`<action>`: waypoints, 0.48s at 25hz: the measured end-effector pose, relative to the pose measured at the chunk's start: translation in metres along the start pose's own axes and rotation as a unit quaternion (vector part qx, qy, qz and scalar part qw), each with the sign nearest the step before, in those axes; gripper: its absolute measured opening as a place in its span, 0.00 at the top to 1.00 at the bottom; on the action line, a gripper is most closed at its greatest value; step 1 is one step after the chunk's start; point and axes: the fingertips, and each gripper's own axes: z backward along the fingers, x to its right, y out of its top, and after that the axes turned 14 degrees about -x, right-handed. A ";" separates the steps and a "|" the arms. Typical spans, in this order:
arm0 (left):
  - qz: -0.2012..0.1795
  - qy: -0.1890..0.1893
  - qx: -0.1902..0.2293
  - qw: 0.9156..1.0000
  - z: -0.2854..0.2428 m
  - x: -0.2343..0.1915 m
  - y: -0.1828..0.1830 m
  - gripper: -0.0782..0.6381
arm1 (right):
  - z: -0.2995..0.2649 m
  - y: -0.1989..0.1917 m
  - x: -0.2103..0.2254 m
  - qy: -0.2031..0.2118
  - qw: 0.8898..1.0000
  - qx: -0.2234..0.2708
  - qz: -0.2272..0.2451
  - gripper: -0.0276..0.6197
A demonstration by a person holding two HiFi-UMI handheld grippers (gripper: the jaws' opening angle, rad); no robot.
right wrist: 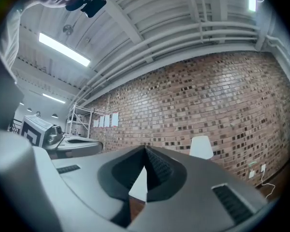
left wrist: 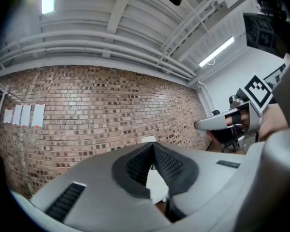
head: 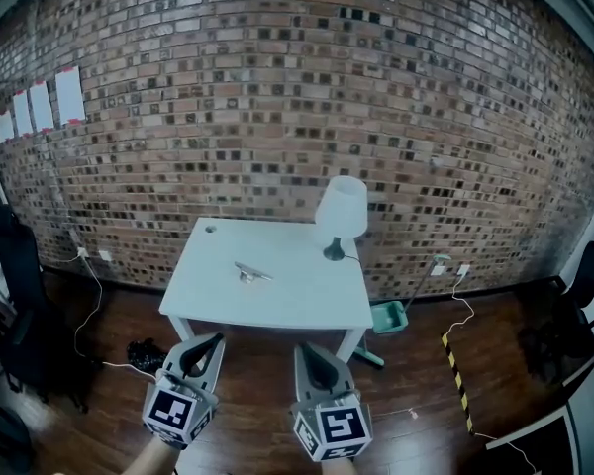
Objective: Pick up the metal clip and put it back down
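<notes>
The metal clip lies flat on the white table, a little left of its middle. Both grippers are held low over the wooden floor, well short of the table's near edge and apart from the clip. My left gripper is shut with nothing in it, its jaw tips meeting in the left gripper view. My right gripper also has its jaws closed tip to tip and empty. Both point up toward the brick wall. The clip is not visible in either gripper view.
A white lamp stands at the table's back right corner. A teal object leans by the right table leg. A yellow-black strip and cables lie on the floor. Black chairs stand at the left.
</notes>
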 end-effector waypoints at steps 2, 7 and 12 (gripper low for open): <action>-0.001 -0.001 -0.001 1.000 0.009 -0.004 -0.001 0.91 | 0.002 0.004 -0.009 -0.002 1.000 0.000 -0.003 0.99; -0.006 -0.005 0.009 1.000 0.022 -0.015 0.008 0.91 | 0.004 0.010 -0.033 0.002 1.000 0.002 0.003 0.99; -0.003 -0.010 0.013 1.000 0.030 -0.020 0.006 0.91 | 0.000 0.012 -0.046 -0.004 1.000 -0.001 0.013 0.99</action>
